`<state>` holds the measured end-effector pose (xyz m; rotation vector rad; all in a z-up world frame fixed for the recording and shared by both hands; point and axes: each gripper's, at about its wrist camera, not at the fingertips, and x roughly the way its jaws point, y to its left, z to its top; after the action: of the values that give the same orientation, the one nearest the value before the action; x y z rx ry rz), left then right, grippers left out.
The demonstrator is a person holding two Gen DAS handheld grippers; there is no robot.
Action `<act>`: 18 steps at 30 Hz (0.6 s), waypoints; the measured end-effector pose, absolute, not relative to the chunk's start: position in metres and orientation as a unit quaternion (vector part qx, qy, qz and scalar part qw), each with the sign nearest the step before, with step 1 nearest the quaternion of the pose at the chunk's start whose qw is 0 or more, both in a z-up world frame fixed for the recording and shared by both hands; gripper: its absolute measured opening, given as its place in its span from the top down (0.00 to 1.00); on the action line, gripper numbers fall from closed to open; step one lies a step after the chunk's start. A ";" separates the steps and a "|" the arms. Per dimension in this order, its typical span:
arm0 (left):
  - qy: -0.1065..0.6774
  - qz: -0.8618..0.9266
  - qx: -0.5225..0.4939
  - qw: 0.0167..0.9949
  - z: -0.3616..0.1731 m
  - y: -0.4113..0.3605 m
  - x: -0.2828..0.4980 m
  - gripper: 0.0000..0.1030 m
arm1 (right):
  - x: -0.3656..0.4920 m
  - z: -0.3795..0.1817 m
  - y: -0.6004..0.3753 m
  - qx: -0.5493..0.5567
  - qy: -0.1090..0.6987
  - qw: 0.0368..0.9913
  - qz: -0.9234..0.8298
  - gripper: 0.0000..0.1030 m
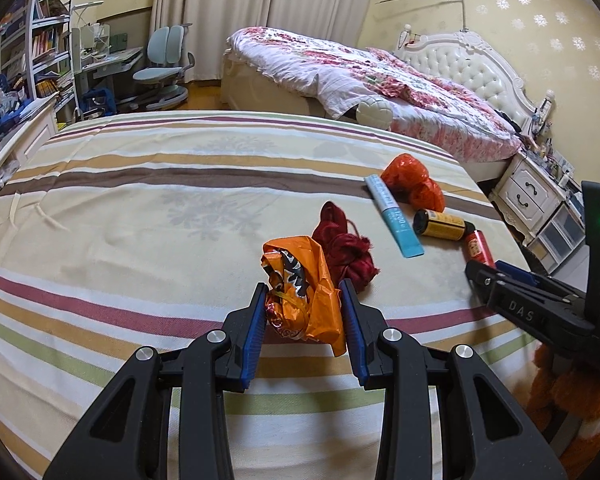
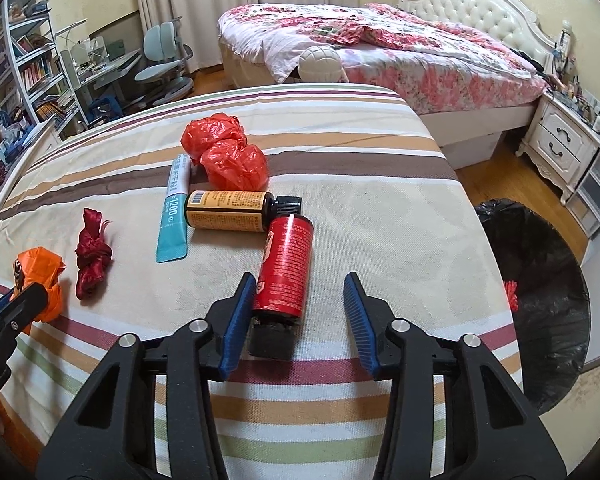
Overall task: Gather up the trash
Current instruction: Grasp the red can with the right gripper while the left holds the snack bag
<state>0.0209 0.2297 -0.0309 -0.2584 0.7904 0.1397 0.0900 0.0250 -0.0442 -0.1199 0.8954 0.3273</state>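
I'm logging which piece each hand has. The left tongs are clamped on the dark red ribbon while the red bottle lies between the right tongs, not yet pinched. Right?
Not quite. The left tongs are clamped on the crumpled orange wrapper; the dark red ribbon lies loose on the striped sheet just beyond, as the left wrist view shows. The red bottle does lie between the right tongs, not yet pinched.

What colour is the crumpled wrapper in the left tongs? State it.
Orange, with black-and-white print inside; the crumpled wrapper shows best in the left wrist view.

- Blue tube [image 2: 175, 212]: the number "1200" reads along its side; the characters beside it are too small to make out.
- Right gripper [image 1: 476, 270]: the letters "DAS" stand on its black body.
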 end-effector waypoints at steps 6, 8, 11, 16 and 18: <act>0.388 0.073 -0.127 0.910 -0.036 0.234 0.018 0.65 | 0.090 -0.044 0.022 -0.056 0.430 0.887 0.159 0.77; 0.388 0.073 -0.126 0.910 -0.036 0.234 0.017 0.65 | 0.089 -0.044 0.021 -0.055 0.429 0.888 0.158 0.77; 0.388 0.070 -0.129 0.910 -0.036 0.235 0.016 0.65 | 0.087 -0.043 0.018 -0.054 0.427 0.889 0.158 0.77; 0.387 0.064 -0.127 0.911 -0.036 0.230 0.014 0.65 | 0.081 -0.039 0.010 -0.048 0.421 0.892 0.158 0.77; 0.387 0.057 -0.128 0.912 -0.034 0.227 0.013 0.65 | 0.078 -0.036 0.006 -0.047 0.418 0.894 0.157 0.77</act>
<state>0.0127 0.2271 -0.0343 -0.2637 0.7968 0.1178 0.0778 0.0060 -0.0364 -0.0970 0.8669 0.3258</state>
